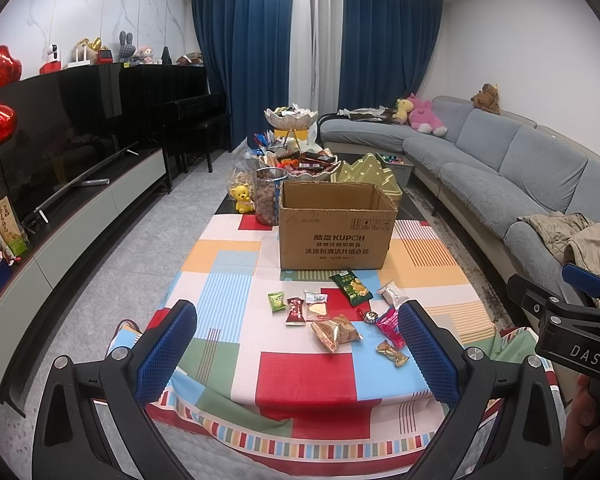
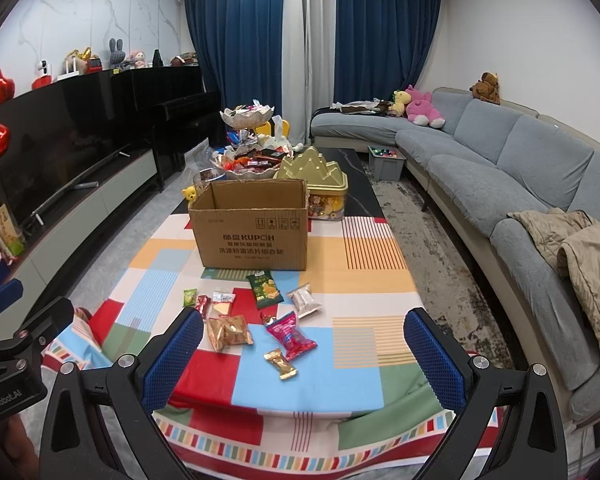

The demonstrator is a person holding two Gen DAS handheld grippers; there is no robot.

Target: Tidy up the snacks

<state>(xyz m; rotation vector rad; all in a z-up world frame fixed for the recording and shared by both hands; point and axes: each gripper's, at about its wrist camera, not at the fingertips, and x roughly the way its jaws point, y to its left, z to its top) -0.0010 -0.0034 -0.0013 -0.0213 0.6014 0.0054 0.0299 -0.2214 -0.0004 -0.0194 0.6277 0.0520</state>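
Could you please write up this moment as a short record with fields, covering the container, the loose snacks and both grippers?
Surface: checked multicolour tablecloth
Container: open brown cardboard box, upright; inside hidden
Loose snacks: small packets scattered in front of the box, among them a dark green chip bag, a pink wrapped candy packet and a gold foil packet
Left gripper: jaws open, holding nothing
Right gripper: jaws open, holding nothing
Behind box: gold mountain-shaped tin

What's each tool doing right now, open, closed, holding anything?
Left tool: open, holding nothing, above the loose snacks.
Right tool: open, holding nothing, near the pink snack packet.
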